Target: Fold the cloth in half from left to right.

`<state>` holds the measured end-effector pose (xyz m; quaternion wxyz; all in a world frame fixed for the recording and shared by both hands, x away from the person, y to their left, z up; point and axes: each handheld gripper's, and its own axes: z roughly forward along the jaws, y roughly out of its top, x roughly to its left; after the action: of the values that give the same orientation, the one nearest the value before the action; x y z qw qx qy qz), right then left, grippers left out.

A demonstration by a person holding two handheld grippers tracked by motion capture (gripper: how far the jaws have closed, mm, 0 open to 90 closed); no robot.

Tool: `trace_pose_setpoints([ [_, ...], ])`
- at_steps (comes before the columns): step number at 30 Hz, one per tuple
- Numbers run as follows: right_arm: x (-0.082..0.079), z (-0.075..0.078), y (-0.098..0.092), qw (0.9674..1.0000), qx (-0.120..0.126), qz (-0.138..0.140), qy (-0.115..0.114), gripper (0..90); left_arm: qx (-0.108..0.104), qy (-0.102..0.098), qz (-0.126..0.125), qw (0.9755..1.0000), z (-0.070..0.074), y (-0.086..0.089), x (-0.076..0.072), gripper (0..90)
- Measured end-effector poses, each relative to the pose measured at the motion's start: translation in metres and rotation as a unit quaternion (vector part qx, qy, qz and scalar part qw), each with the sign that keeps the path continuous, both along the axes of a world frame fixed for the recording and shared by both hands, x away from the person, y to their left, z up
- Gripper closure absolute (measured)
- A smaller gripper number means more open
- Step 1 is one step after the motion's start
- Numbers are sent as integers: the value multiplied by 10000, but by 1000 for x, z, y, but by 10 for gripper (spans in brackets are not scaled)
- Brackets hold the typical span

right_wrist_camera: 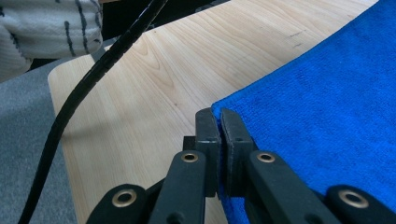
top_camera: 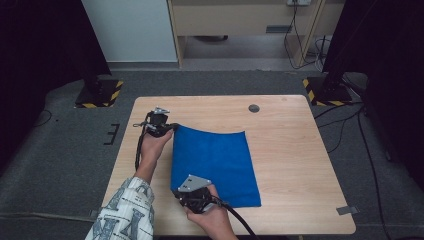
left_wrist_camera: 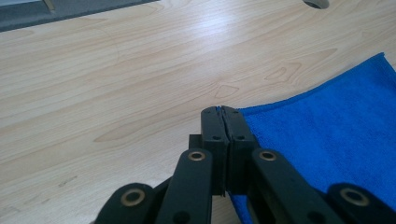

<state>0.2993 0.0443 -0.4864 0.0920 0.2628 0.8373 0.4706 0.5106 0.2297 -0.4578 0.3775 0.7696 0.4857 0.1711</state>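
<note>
A blue cloth (top_camera: 215, 162) lies spread on the wooden table (top_camera: 295, 155). My left gripper (top_camera: 173, 126) is shut on the cloth's far left corner, and the blue edge (left_wrist_camera: 299, 130) runs out from between the closed jaws in the left gripper view. My right gripper (top_camera: 181, 194) is shut on the near left corner, where the blue cloth (right_wrist_camera: 327, 112) comes out of the closed jaws in the right gripper view. Along the left edge the cloth is lifted a little off the wood. Its right side rests flat.
A round cable hole (top_camera: 254, 108) sits near the table's far edge. A black cable (right_wrist_camera: 79, 98) trails across the near left of the table beside a patterned sleeve (top_camera: 125, 212). Two black stand bases with yellow stripes (top_camera: 99, 93) (top_camera: 325, 91) flank the far corners on the floor.
</note>
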Motion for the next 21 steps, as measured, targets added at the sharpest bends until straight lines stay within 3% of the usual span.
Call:
trace_pose_setpoints([
  [11,5,4,28,9994,315,89,75,875,79,-57,10,10000,12,18,1,884],
  [16,7,4,20,9993,351,102,106,875,103,-63,-77,9999,11,6,2,884],
  [19,4,4,2,9991,409,21,108,875,132,-70,-164,9998,8,-14,4,884],
  [21,4,4,-2,9990,429,-21,119,875,142,-53,-182,9997,7,-18,4,884],
])
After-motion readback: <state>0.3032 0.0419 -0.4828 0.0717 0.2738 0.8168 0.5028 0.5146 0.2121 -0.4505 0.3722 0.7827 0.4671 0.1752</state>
